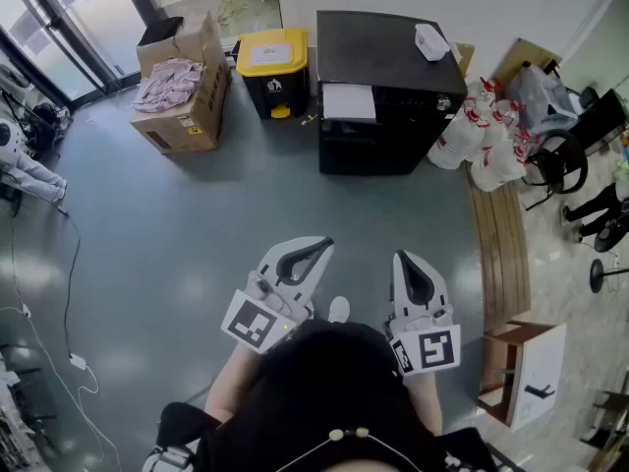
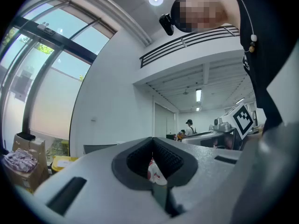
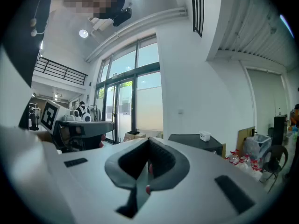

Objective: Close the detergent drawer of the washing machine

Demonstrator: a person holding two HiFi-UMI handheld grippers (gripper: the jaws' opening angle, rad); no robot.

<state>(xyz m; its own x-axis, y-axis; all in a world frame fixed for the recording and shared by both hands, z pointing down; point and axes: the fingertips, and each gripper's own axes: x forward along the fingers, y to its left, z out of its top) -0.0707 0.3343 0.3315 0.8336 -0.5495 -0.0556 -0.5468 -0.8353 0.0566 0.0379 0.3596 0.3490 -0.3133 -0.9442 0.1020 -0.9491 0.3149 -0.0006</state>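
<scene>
A black washing machine (image 1: 388,91) stands against the far wall, and in the right gripper view its top (image 3: 196,143) shows past the jaws. Its pale detergent drawer (image 1: 349,101) sticks out at the upper left of the front. Both grippers hang close to my body, well short of the machine, over grey floor. My left gripper (image 1: 327,245) is shut with nothing held, its jaws meeting in the left gripper view (image 2: 152,146). My right gripper (image 1: 402,258) is also shut and empty (image 3: 149,146). Both point roughly level towards the machine.
A yellow-lidded bin (image 1: 273,67) and a cardboard box of cloth (image 1: 182,91) stand left of the machine. Several white jugs (image 1: 486,136), a chair (image 1: 560,160) and a wooden bench (image 1: 501,249) are on the right. A small white box (image 1: 430,40) lies on the machine.
</scene>
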